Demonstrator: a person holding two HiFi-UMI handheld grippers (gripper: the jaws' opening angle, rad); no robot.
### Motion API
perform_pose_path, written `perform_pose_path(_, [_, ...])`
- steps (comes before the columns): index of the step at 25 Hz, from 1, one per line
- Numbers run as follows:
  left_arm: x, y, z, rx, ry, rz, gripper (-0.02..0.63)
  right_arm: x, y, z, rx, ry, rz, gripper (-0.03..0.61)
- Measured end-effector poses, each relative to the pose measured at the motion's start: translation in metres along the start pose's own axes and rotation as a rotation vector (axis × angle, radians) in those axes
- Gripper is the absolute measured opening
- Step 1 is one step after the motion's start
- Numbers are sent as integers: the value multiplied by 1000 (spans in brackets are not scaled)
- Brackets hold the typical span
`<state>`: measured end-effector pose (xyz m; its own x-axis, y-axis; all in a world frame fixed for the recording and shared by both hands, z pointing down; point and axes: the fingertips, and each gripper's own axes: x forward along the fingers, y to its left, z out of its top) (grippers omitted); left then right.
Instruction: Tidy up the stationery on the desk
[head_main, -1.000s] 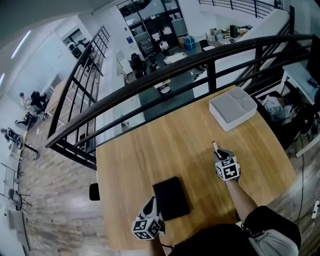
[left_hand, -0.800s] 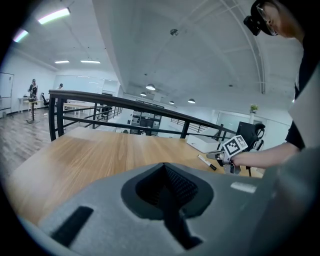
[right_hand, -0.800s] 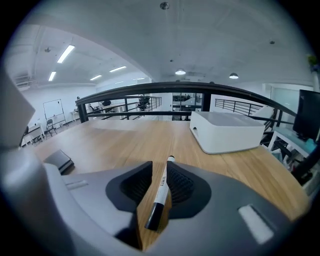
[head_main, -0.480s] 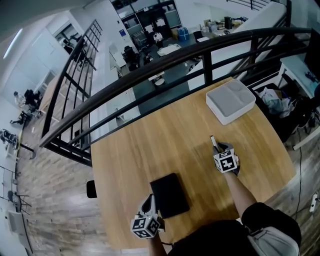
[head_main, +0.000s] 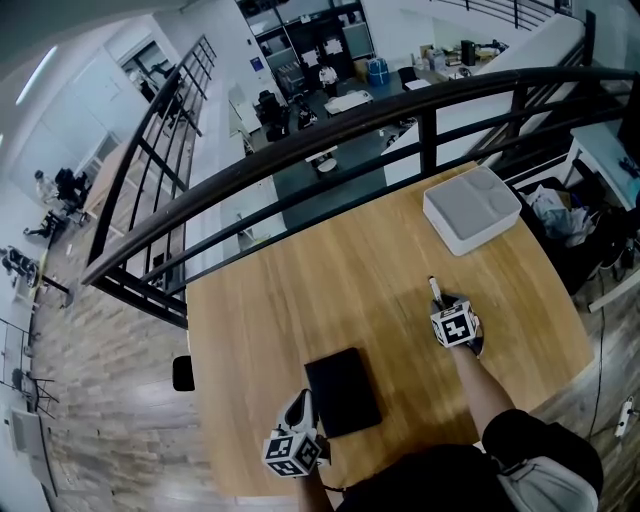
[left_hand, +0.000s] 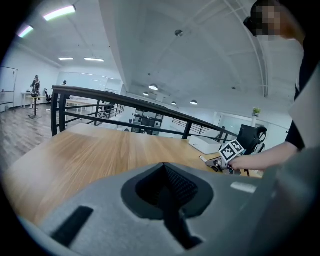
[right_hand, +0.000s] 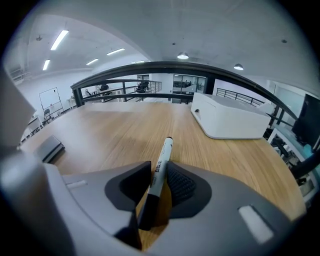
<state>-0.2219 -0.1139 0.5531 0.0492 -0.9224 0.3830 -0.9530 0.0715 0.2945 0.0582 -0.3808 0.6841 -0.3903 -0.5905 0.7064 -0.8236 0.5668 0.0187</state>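
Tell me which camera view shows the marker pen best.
The right gripper view: the marker pen sits large between the jaws of the right gripper, which have just been opening. The head view shows only its tip past that gripper; the left gripper view shows it tiny and far.

Marker (head_main: 434, 291) rear hidden under right hand-held gripper (head_main: 445, 306); print unreadable.

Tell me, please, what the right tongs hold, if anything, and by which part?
Nothing gripped: the right tongs have just been opening, and the marker lies loose between them at its dark end.
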Motion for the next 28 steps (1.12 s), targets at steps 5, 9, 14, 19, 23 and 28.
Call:
perform_pose_path(5, [3, -3, -2, -19, -7, -1, -3, 4, 1, -1, -8, -2, 10, 85])
perform_pose_path(9, [-1, 2, -8, 1, -2, 4, -3, 0, 2, -3, 29, -7, 18, 81])
perform_pose_path(14, [-6, 6, -3, 0, -14, 10, -3, -10, 4, -3, 46, -16, 24, 80])
perform_pose_path(19, [-9, 3, -3, -2, -26, 2, -3, -25, 6, 1, 44, -47, 31, 80])
perform_pose_path(23, [-11, 0, -1, 6, -34, -7, -3, -38, 8, 4, 42, -68, 34, 80])
perform_pose_path(28, [-14, -2, -1, 5, -45, -26, -3, -52, 15, 6, 54, -97, 34, 80])
